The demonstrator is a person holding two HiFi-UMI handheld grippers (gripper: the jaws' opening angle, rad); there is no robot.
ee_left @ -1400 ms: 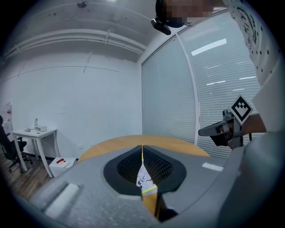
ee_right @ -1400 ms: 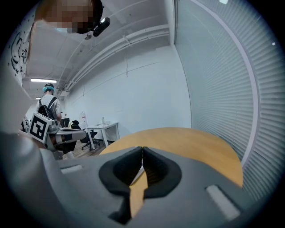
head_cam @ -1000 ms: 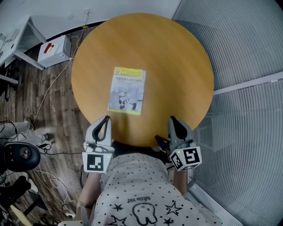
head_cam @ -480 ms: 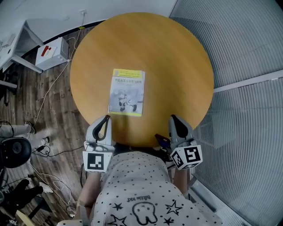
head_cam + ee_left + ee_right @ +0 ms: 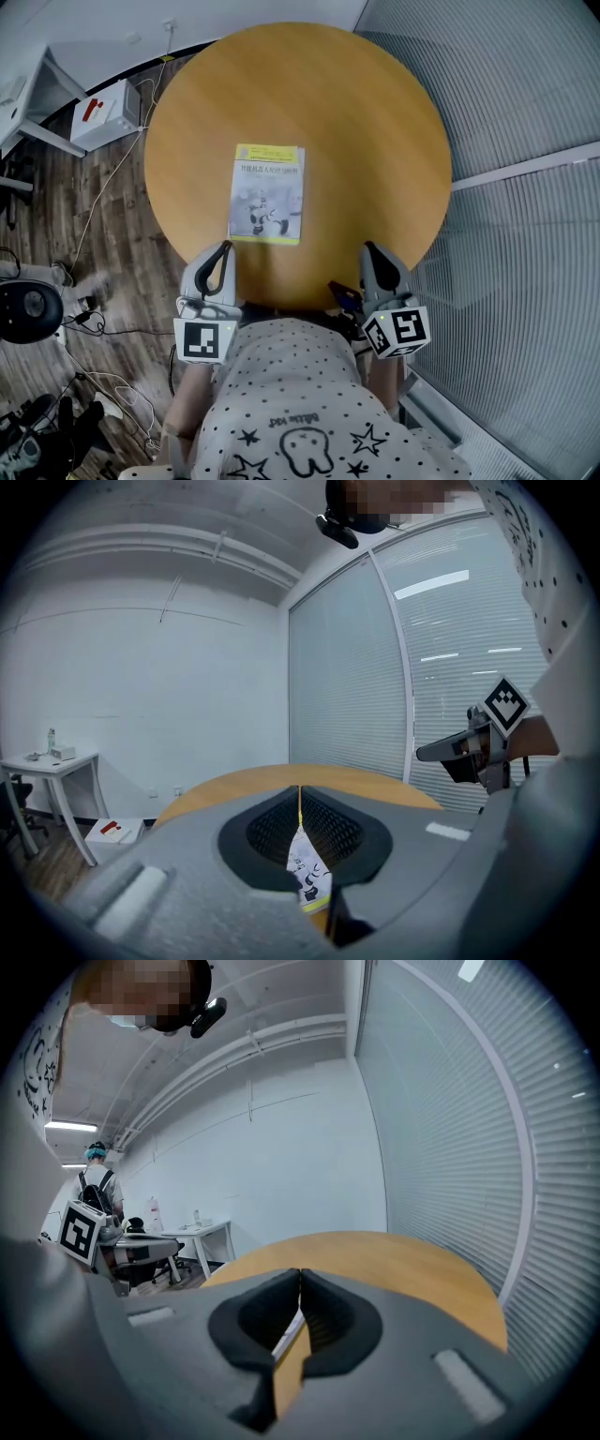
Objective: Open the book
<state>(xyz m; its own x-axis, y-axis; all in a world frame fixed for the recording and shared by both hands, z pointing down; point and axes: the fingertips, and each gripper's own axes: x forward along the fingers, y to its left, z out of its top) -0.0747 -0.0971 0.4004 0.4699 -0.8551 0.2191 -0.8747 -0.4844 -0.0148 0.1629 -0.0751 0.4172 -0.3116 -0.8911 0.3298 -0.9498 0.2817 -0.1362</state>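
Near the middle of the round wooden table (image 5: 375, 112), a little toward 9 o'clock of centre, the book (image 5: 267, 193) lies flat and closed, cover up, with its yellow band at the 12 o'clock end. At the table's near rim the left gripper (image 5: 221, 255) sits at about 7 o'clock and the right gripper (image 5: 371, 255) at about 5 o'clock. Both point toward 12 and are well apart from the book. In each gripper view the jaws are pressed together with nothing between them; the book only shows beyond them.

The book looks like a thin paperback: light, with a soft, bendy, probably glossy cover that may slide on the smooth tabletop. I cannot tell for sure which long edge is the spine. Since the cover reads upright from the person's side, the 9 o'clock edge is the likely one. A fair plan is to steady the book near that edge with one gripper and to catch the free 3 o'clock edge, near a corner, with the other, taking the cover alone.
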